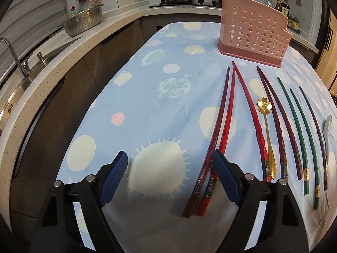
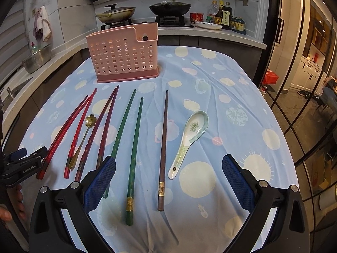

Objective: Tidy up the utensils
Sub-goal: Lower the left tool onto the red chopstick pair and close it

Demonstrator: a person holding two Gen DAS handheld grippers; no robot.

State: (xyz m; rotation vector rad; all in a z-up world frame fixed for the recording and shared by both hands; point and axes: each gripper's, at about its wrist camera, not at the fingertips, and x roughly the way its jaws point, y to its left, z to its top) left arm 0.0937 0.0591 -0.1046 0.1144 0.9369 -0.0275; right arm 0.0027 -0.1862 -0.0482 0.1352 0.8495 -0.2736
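Jaws wide on both grippers; only the right view shows the ceramic spoon [image 2: 190,141] whole.

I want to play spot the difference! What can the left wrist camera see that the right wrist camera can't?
Only the left wrist view shows the sink tap at its left edge, and the left tongs from behind, open above the cloth beside the red chopsticks.

Only the right wrist view shows the right tongs open over the green chopsticks, the whole white spoon, and a white plate on the counter.

Both show the pink holder, the gold flower spoon, the two pans and the blue spotted cloth.
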